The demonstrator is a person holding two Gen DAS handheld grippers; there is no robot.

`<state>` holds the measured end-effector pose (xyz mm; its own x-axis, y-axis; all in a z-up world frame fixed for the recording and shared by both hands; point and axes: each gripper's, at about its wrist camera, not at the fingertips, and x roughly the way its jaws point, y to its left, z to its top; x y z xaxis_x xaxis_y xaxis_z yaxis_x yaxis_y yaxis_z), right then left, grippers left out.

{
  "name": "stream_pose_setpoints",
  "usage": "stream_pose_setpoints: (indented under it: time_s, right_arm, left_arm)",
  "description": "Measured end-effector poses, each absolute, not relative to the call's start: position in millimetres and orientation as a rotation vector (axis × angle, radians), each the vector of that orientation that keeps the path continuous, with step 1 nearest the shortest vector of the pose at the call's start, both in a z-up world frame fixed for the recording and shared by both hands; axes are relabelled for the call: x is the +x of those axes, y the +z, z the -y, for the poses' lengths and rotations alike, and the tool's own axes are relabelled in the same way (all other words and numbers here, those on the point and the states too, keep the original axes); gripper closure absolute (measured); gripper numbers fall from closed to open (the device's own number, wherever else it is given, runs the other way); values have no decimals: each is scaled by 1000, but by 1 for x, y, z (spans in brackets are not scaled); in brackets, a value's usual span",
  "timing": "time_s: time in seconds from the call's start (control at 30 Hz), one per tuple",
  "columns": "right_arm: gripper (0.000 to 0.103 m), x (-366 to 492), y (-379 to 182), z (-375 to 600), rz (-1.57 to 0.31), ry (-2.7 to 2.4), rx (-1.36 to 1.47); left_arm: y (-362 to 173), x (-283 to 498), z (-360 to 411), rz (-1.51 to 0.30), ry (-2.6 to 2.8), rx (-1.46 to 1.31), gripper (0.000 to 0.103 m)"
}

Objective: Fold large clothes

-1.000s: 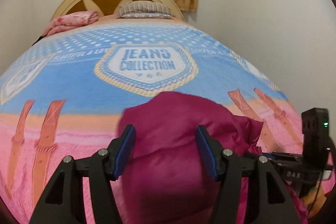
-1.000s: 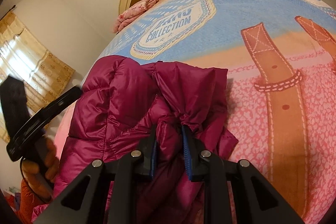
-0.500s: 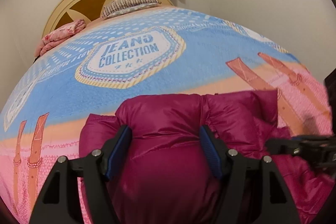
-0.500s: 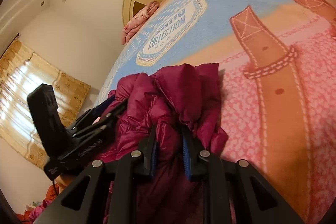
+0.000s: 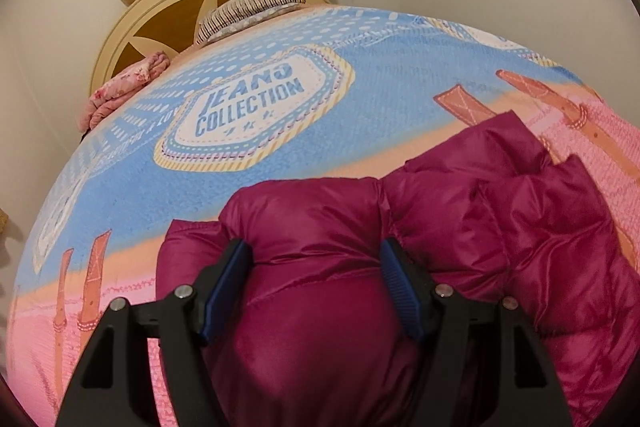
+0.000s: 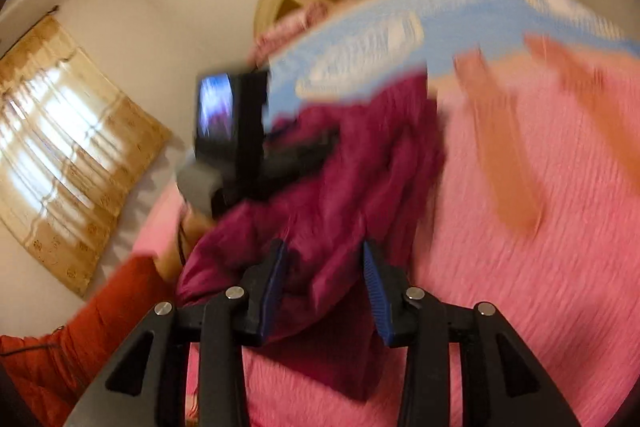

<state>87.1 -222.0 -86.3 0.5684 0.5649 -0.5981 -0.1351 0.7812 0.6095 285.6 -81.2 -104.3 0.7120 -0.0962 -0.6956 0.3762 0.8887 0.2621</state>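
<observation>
A magenta puffer jacket lies bunched on the near part of the bed. My left gripper points down at it, jaws wide, blue pads pressed on a thick puffy fold that fills the gap. The right wrist view is blurred by motion. There my right gripper has its jaws opening, and a loose edge of the jacket hangs between the pads without being pinched. The left tool's black body shows over the jacket's far side.
The bedspread is blue with a "JEANS COLLECTION" badge and pink near me. A round headboard, a striped pillow and a folded pink cloth are at the far end. An orange sleeve is low left, by a curtained window.
My right gripper's jaws have parted off the jacket fold and it has swung fast, blurring its view. The left gripper rolled and sank a little with its fold; the right tool left its view.
</observation>
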Motion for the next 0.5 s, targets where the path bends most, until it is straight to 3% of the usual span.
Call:
stream_pose_setpoints:
  time_s: [0.13, 0.27, 0.4, 0.5]
  right_arm:
    - [74, 76, -129, 235, -904, 444, 749]
    - [83, 63, -134, 239, -892, 448, 746]
    - [80, 46, -113, 242, -925, 405, 662]
    - [80, 28, -70, 249, -832, 351, 528]
  left_arm:
    - [-105, 283, 85, -733, -266, 433, 33]
    - [-107, 283, 88, -728, -252, 454, 32]
    - [-100, 281, 80, -738, -265, 428, 31]
    - [-81, 271, 59, -745, -293, 355, 31]
